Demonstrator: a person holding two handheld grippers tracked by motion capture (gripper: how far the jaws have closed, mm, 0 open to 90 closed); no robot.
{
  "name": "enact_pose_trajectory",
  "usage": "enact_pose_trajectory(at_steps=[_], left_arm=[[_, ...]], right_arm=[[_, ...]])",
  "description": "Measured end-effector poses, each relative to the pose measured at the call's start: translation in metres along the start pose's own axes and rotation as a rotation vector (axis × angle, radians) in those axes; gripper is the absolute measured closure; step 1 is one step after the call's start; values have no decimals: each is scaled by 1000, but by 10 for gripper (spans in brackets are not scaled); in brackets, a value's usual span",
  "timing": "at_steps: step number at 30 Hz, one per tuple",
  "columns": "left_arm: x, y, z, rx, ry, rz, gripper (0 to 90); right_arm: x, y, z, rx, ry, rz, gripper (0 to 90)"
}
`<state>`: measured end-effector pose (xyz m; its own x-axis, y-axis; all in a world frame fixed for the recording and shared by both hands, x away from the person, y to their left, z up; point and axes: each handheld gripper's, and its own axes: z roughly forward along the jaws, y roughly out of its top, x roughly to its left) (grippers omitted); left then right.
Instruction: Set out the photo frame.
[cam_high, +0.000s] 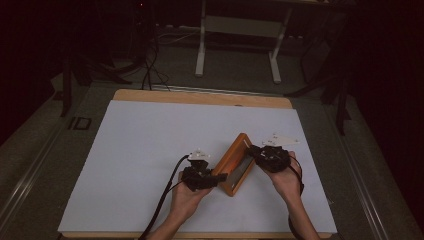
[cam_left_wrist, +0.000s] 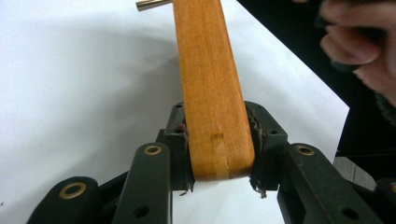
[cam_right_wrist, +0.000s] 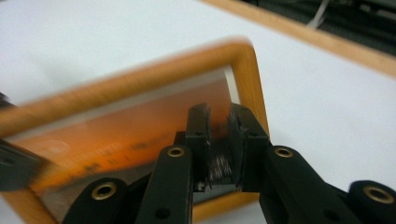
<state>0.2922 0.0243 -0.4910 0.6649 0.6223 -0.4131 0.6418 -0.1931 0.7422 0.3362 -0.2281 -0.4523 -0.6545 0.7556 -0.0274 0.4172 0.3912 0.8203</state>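
A wooden picture frame (cam_high: 239, 162) with an orange picture stands tilted on its edge on the white sheet (cam_high: 150, 150), right of the middle. My left gripper (cam_high: 220, 177) is shut on its near end: in the left gripper view both pads press the frame's wooden edge (cam_left_wrist: 210, 93) from either side, with the gripper (cam_left_wrist: 219, 140) low on that bar. A small brass pin (cam_left_wrist: 152, 4) sticks out at the far end. My right gripper (cam_high: 251, 149) hovers at the frame's far end. Its jaws (cam_right_wrist: 218, 121) stand a little apart, nothing between them, in front of the picture (cam_right_wrist: 140, 135).
The white sheet covers a wooden board (cam_high: 200, 97). A black cable (cam_high: 165, 200) trails from the left gripper toward the near edge. Beyond the table stand a white desk frame (cam_high: 240, 30) and dark chair legs. The person's other hand (cam_left_wrist: 359, 42) shows at the upper right.
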Motion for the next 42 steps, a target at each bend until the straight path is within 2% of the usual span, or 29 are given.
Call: enact_pose_trajectory(at_steps=[3,5,6,8,12,13,20,22,26,30,35,36,37,38,39,42], left_arm=[[-8,-1,2,-20,11,14,677],[-14,-1,5,-34,21,40,685],[-19,0,7,-40,38,67,686],[-23,1,8,-44,47,84,687],[-25,3,11,-56,43,92,688],[-25,5,11,-53,43,127,688],[-28,10,11,-42,41,241,688],[-27,12,8,-39,34,275,688],[-24,19,-3,-26,5,346,688],[-23,27,-20,-14,-30,412,688],[-16,39,-38,-24,-68,421,688],[-16,39,-38,-24,-68,421,688],[-12,45,-47,-26,-86,424,688],[-12,45,-47,-26,-86,424,687],[-10,52,-55,-18,-93,438,687],[-9,60,-62,0,-98,458,687]], right_arm=[[4,9,-13,-46,10,-12,771],[6,14,-17,-65,22,-15,752],[7,16,-18,-66,29,-13,749],[8,19,-19,-63,44,-22,743],[9,19,-18,-49,59,-42,731],[9,19,-18,-44,60,-48,728],[1,16,-20,-20,56,-47,699],[1,16,-22,-19,62,-62,679],[1,17,-27,-14,80,-93,638],[3,19,-30,-20,101,-95,572],[8,22,-32,-29,188,-128,487],[8,22,-32,-29,188,-128,487],[11,24,-33,-42,235,-143,456],[11,24,-33,-42,235,-143,456],[12,24,-33,-46,260,-152,447],[15,24,-31,-46,298,-171,433]])
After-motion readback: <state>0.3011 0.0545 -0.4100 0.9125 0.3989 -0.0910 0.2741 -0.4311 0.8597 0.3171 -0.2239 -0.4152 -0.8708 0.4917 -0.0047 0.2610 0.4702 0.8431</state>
